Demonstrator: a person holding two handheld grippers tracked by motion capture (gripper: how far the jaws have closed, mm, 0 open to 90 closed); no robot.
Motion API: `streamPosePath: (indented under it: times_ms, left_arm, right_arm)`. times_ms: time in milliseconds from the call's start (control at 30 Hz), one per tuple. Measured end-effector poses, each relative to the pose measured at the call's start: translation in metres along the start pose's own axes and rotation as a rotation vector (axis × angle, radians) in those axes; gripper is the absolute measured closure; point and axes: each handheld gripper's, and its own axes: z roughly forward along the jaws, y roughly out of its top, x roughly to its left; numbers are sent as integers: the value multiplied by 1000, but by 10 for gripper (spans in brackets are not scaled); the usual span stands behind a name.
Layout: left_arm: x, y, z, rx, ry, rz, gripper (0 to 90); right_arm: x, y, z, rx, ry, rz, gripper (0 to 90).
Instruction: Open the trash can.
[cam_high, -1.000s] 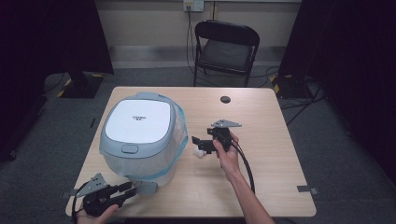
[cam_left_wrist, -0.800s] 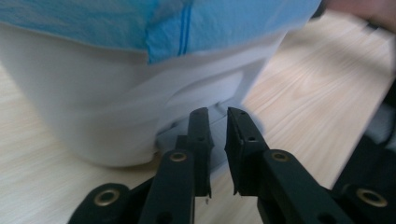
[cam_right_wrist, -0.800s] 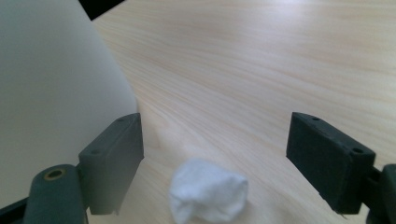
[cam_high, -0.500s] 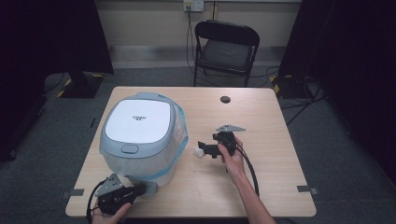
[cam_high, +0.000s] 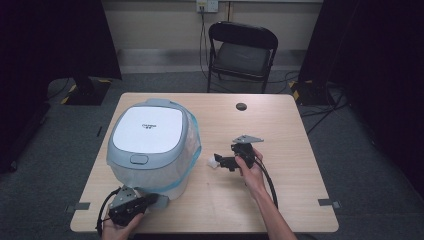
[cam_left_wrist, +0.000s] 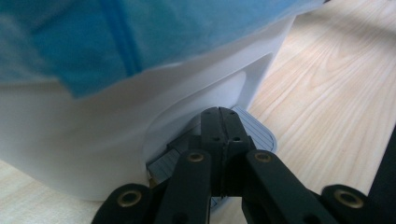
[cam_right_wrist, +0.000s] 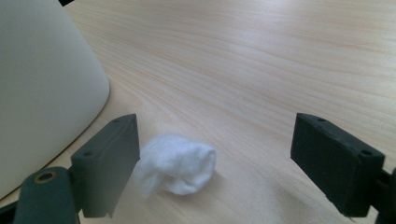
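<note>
Left gripper, held in the person's left hand at the near table edge, has just been closing; its jaws now stand pressed together with nothing between them, tips against a small grey ribbed foot at the base of the large white rice cooker. Just above those tips, a translucent blue plastic film hangs over the cooker's white wall. Right gripper, held in the person's right hand, stands with its jaws wide apart, low over the light wooden table. Between those jaws, close to the one on the cooker's side and clear of the other, lies a small white crumpled wad of tissue, resting on the wood; no pad presses on it. Beside that jaw rises the curved white wall of the cooker. Farther off, beyond the right gripper, a small black round disc lies near the table's far edge. Behind the table stands a black folding chair.
</note>
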Motion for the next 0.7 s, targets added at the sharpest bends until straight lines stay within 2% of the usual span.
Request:
streamPosePath:
  times_ms: [67,100,133,167,267,333,400,500,567,633,700]
  left_arm:
    - [-1,-1,1,-4,-1,-10,900]
    - [-3,-1,1,3,13,14,900]
    - [-3,-1,1,3,13,14,900]
    - [0,-1,0,0,4,-4,900]
    - [-2,-1,1,5,14,12,900]
    - [0,-2,1,2,1,-7,900]
    - [0,-2,1,6,0,8,900]
    - [3,-3,2,0,-16,-7,900]
    - [1,-2,2,8,-10,6,900]
    - [3,-2,2,13,-20,-8,900]
    - [1,-1,2,21,-7,23,900]
  right_arm:
    - [1,0,0,-2,7,-2,157]
    - [1,0,0,-2,10,-8,158]
    - [1,0,0,-2,10,-8,158]
    - [2,1,0,-8,15,-17,157]
    - [2,2,-1,-10,14,-29,153]
    - [2,1,-2,-1,14,-28,154]
    - [0,0,-2,4,12,-24,155]
    - [-2,1,1,3,7,-37,160]
    - [-2,2,2,2,6,-28,160]
    - [-1,2,4,5,10,-24,162]
    - [1,2,5,15,15,-30,162]
